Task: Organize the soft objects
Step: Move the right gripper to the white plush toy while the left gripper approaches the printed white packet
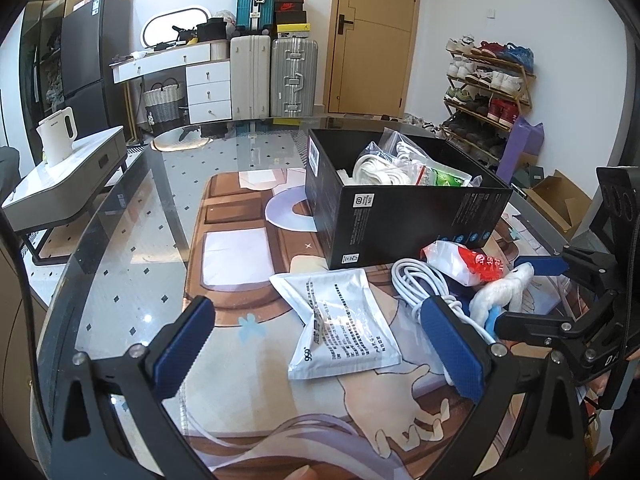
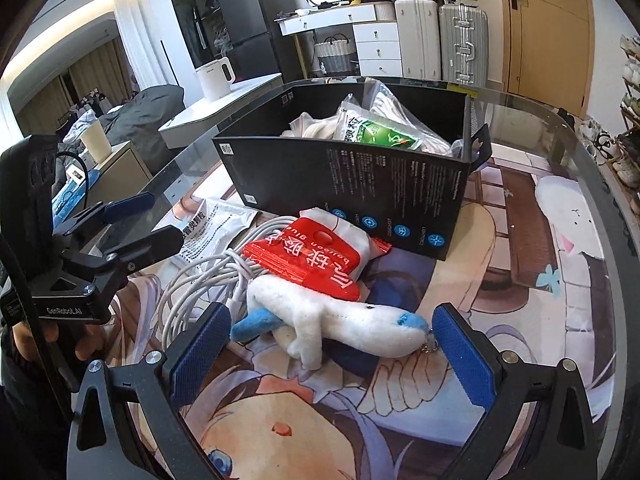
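Right wrist view: right gripper (image 2: 332, 354) spread wide, straddling plush toy (image 2: 344, 326) on worktop, near black box (image 2: 340, 184). Left gripper (image 1: 320, 344) apart, empty. Step: grasp approach; next, close, lift into box.

Far ahead of claws: tan wooden door (image 1: 374, 36), upright silver hard-shell suitcase (image 1: 294, 76), white drawer unit (image 1: 209, 92). Ahead-left: white electric kettle (image 1: 58, 134). Ahead-right: slanted wooden shoe rack (image 1: 486, 92).
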{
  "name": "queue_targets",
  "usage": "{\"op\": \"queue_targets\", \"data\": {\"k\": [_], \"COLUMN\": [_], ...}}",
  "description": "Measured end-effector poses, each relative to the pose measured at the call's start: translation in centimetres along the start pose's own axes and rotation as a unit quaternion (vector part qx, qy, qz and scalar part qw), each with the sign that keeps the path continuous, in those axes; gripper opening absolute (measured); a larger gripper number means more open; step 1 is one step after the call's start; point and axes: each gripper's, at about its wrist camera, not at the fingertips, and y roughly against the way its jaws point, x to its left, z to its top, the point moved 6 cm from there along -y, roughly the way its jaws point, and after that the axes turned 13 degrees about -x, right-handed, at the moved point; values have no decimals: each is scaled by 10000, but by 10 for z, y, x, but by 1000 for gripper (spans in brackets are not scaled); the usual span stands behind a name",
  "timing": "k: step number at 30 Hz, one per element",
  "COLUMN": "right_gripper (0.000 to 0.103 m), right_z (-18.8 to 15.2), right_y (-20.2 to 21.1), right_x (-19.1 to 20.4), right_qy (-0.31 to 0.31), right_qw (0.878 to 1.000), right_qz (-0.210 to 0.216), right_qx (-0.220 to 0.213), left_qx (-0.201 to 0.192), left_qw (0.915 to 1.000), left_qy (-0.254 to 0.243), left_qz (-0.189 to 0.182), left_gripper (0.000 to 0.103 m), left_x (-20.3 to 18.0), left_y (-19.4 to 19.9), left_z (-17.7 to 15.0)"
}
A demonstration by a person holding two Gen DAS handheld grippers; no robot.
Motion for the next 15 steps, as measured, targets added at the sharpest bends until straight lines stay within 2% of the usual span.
{"op": "queue_targets", "data": {"k": [15], "right_gripper": [102], "right_z": [-1], "right_y": [-20], "right_x": [9], "right_qy": [-21], "right_qw": [9997], "right_qz": [-233], "right_qx": [101], "left_qx": [16], "left_qw": [10000], "left_qy": [-1], "left_qz": [19], "left_gripper": [103], "left_x": [0], "left_y": [0], "left_z": [0]}}
